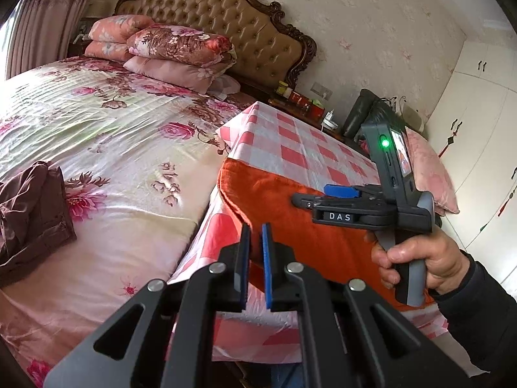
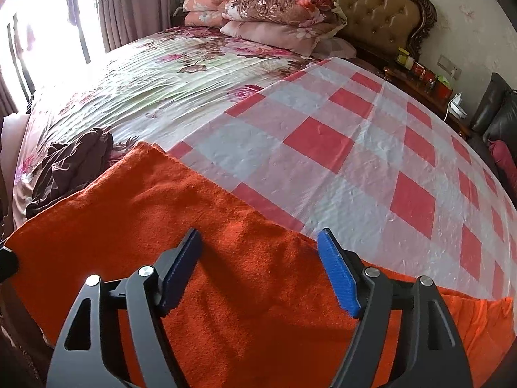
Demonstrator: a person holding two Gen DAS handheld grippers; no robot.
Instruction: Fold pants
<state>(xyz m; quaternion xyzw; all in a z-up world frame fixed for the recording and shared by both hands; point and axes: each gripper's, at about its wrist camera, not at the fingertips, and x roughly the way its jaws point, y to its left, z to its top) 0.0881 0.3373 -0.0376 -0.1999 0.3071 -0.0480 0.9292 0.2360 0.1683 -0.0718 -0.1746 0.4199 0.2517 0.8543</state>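
Note:
Orange fleece pants [image 2: 200, 226] lie flat on a table with a red-and-white checked cloth [image 2: 339, 168]; they also show in the left wrist view [image 1: 290, 226], draped over the table's near corner. My right gripper [image 2: 260, 245] is open just above the pants, fingers astride the cloth, holding nothing. My left gripper [image 1: 256, 236] is nearly shut and empty, in front of the table's corner beside the pants' edge. The right gripper [image 1: 326, 195] shows in the left wrist view, held by a hand over the pants.
A bed with a floral sheet [image 1: 113, 135] stands left of the table. A crumpled brown garment [image 1: 29, 213] lies on it, also in the right wrist view [image 2: 71, 165]. Stacked pillows [image 1: 174, 51] sit by the headboard. A nightstand with small items [image 1: 300, 100] stands behind the table.

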